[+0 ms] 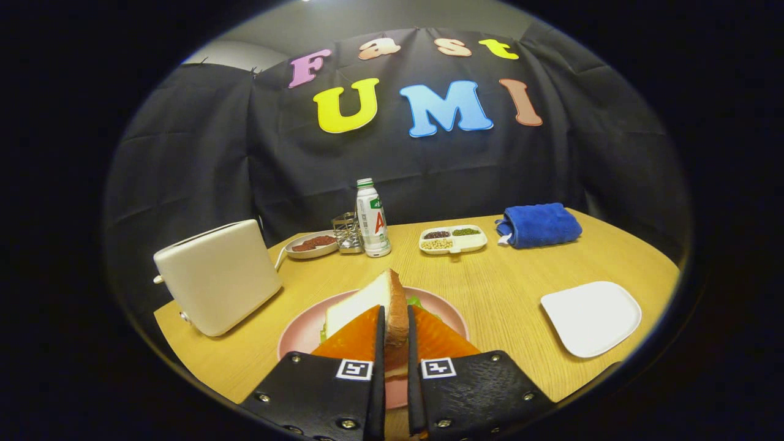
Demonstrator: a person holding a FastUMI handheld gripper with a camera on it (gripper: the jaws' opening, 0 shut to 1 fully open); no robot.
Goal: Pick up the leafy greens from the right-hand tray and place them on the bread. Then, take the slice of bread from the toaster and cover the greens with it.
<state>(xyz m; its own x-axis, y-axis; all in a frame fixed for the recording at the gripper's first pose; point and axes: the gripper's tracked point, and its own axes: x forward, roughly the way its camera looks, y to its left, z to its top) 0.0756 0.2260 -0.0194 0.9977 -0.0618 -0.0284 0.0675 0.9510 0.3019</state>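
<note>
The tongs (395,315) point forward, both fingers (355,337) pressed close on a bread slice (383,300) held edge-up.

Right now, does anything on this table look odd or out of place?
Only the bread slice: it stands on edge, pinched between the tongs over the pink plate, not yet lying flat on the greens. Nothing looks spilled.

No readable text; the gripper's (395,312) marker-tagged jaws clamp the bread slice (366,299).
</note>
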